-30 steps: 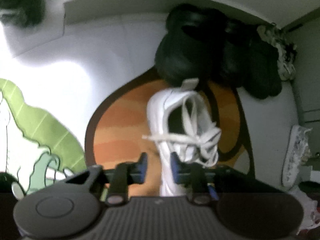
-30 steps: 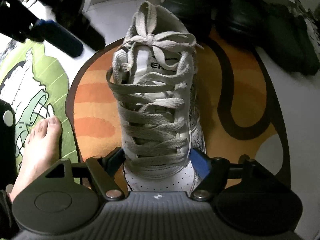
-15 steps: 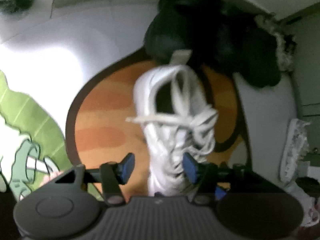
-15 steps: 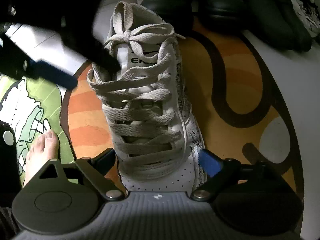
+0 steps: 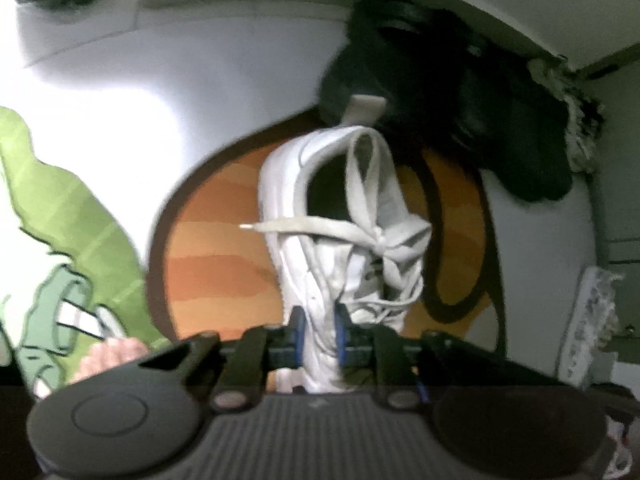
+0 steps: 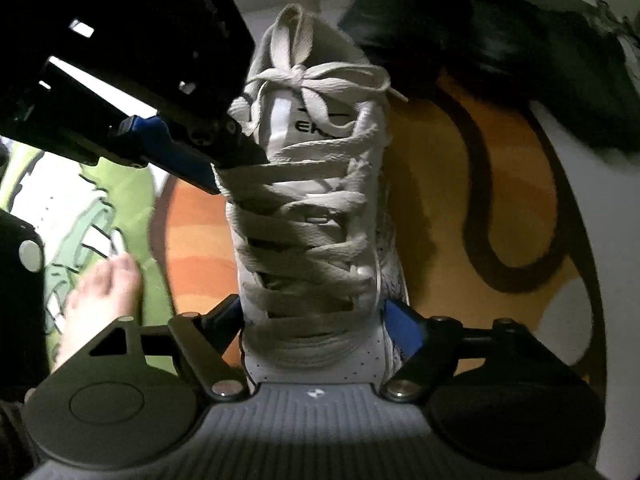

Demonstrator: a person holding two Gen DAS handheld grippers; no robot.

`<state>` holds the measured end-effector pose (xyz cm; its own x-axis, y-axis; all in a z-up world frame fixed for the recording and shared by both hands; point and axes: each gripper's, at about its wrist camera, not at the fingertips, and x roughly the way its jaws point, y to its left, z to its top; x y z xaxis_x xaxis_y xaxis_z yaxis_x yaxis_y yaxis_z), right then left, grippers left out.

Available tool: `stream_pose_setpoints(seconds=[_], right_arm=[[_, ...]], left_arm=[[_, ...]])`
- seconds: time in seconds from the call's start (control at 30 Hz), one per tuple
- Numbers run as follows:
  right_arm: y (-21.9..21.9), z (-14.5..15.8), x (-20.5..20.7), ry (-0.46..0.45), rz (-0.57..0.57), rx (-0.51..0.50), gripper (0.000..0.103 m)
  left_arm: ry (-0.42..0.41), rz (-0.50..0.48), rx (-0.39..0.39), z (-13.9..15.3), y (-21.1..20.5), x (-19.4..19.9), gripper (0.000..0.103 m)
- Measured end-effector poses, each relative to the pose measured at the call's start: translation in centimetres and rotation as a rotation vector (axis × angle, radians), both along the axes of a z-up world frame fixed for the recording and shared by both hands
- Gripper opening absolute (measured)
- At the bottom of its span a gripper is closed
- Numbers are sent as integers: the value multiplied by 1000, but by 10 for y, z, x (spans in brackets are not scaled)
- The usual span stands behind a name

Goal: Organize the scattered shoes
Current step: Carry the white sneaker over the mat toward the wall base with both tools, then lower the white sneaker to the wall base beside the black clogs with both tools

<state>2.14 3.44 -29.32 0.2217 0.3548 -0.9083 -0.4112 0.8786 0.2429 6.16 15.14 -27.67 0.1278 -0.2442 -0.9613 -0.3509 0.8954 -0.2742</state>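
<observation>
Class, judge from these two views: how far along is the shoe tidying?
Done: black shoes sit grouped by the wall. In hand: the left tongs pinch the white sneaker's side; the right tongs are closing around its toe. Left: placing it, plus the patterned shoe.

Left gripper (image 5: 318, 332) pointing steeply down, jaws pinched tight, right gripper (image 6: 316, 324) angled down, jaws closing

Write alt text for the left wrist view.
The left gripper is shut on the side wall of a white sneaker standing on an orange rug. Black shoes sit beyond it by the wall; a green mat lies to the left.
</observation>
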Motion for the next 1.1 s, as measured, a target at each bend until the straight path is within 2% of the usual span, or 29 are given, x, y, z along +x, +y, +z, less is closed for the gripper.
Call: stream_pose_setpoints(seconds=[0.2, 0.37, 0.6, 0.7, 0.87, 1.1], right_arm=[[23, 5, 7, -26, 19, -11, 81], [33, 5, 18, -34, 13, -12, 81], [60, 19, 55, -94, 28, 26, 80], [76, 23, 70, -106, 37, 38, 74], [93, 19, 90, -112, 19, 40, 74], [105, 13, 111, -188, -8, 21, 74]], left_arm=[[-3, 52, 2, 3, 30, 3, 15], [-15, 26, -8, 2, 37, 15, 15], [-66, -5, 35, 14, 68, 52, 17], [-86, -12, 49, 18, 85, 66, 18], [-103, -26, 42, 11, 98, 92, 18], [-145, -82, 44, 3, 100, 129, 18]])
